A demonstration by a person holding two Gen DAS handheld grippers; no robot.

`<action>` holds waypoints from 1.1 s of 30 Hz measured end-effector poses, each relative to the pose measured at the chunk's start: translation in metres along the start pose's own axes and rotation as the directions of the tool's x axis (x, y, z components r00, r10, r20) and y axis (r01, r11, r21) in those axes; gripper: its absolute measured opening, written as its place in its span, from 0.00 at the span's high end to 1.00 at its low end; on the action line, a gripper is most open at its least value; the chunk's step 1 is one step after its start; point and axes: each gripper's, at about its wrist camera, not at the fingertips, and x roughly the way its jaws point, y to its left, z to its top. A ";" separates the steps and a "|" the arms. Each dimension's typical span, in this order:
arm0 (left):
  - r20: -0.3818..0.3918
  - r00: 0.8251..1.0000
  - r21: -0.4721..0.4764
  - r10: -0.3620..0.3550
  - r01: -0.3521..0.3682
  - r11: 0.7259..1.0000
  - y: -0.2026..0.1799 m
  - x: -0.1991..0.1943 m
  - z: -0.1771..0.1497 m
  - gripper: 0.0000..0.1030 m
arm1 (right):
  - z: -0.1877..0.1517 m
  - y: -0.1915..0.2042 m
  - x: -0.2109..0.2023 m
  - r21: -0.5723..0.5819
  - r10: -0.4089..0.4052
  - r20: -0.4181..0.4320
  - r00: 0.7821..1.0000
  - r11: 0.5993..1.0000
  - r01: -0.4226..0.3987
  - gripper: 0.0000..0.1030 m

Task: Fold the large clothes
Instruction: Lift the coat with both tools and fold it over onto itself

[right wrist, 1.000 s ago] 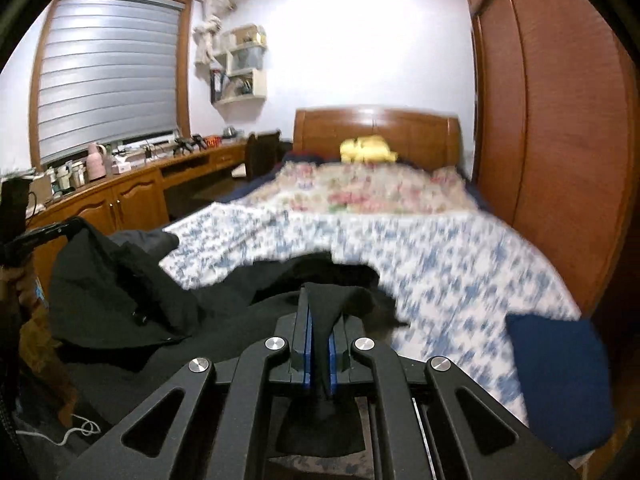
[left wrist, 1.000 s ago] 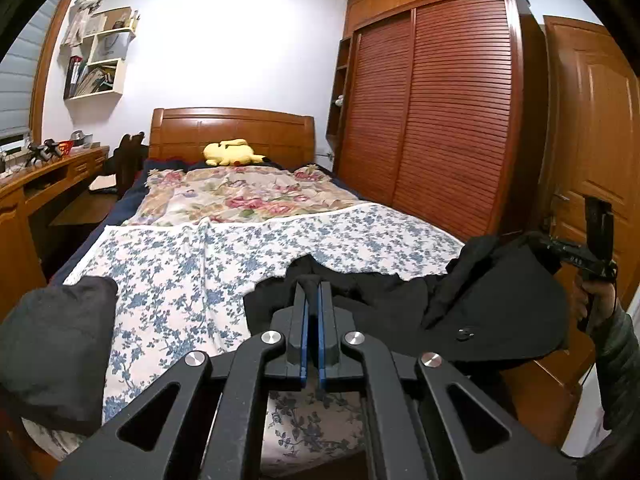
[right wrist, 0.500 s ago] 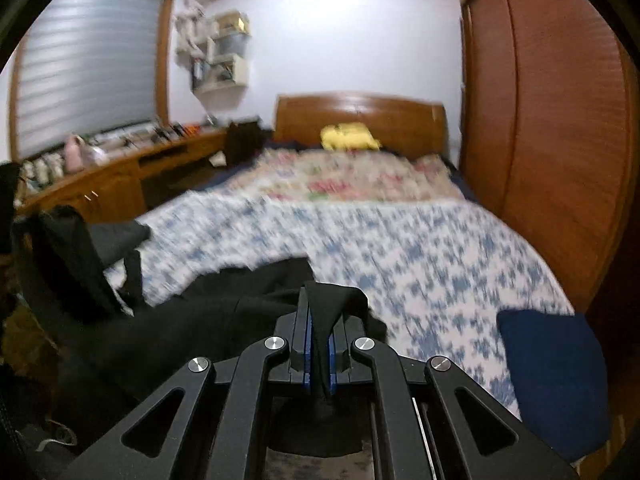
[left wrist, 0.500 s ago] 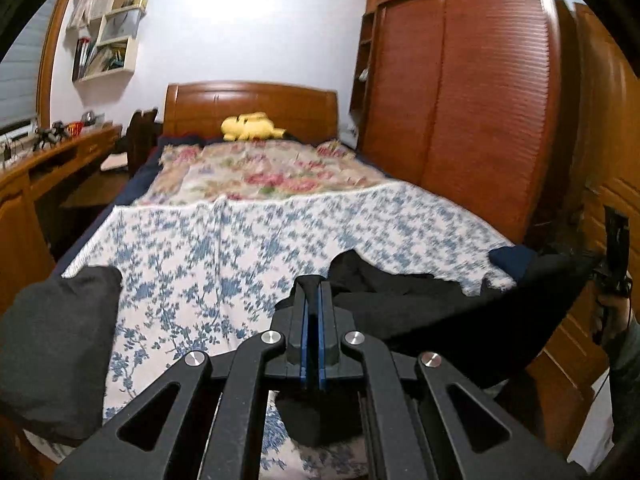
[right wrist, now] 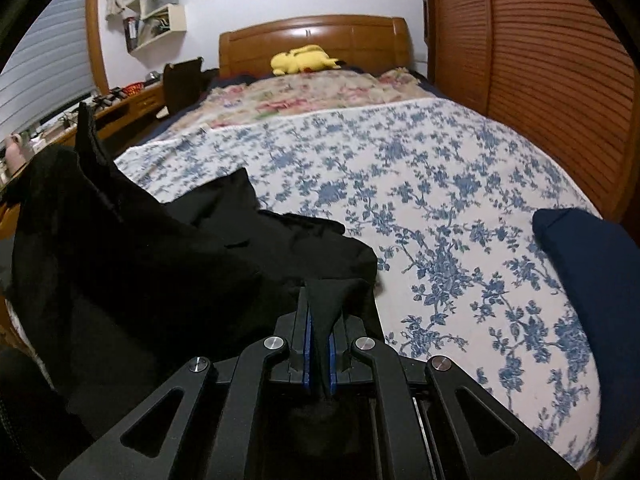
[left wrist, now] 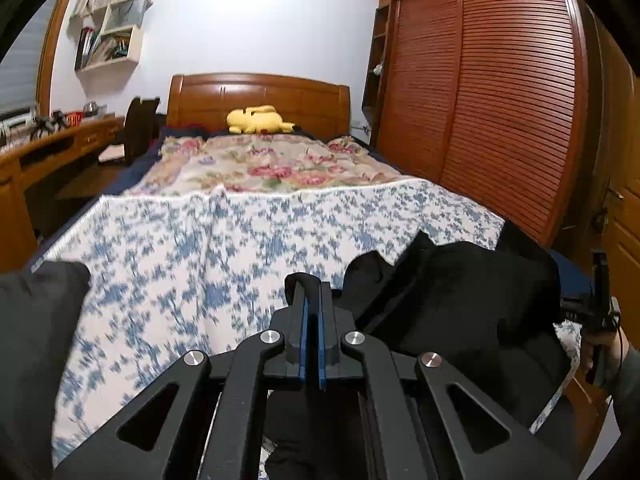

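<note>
Grippers (left wrist: 312, 300) (right wrist: 320, 304) both clamped tight on black garment (right wrist: 160, 248)

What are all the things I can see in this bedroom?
black garment: one, black, foot of bed, pinched by both claws
bed cover: one, white with blue flowers, over bed
floral blanket: one, cream and pink, near headboard
plush toy: one, yellow, at headboard
navy cushion: one, dark blue, bed's right edge
wardrobe: one, reddish wood, right of bed
left claw: one, black, shut on garment
right claw: one, black, shut on garment
</note>
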 end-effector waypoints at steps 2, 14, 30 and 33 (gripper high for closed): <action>-0.029 1.000 -0.012 0.005 -0.005 1.000 0.006 0.007 -0.010 0.96 | 0.012 0.005 0.015 -0.007 -0.013 -0.016 1.000 1.000 0.013 0.94; -0.015 1.000 0.011 0.012 -0.012 1.000 0.007 -0.009 -0.006 0.95 | 0.057 0.031 0.075 -0.047 -0.081 -0.059 0.995 0.996 0.078 0.94; -0.058 0.997 0.012 -0.057 0.058 0.998 0.008 -0.004 -0.016 0.66 | 0.126 0.056 0.153 -0.108 -0.151 -0.105 0.983 0.984 0.139 0.94; -0.066 0.997 0.019 -0.050 0.051 0.998 0.005 -0.002 -0.017 0.65 | 0.138 0.048 0.165 -0.044 -0.207 -0.105 0.973 0.978 0.203 0.94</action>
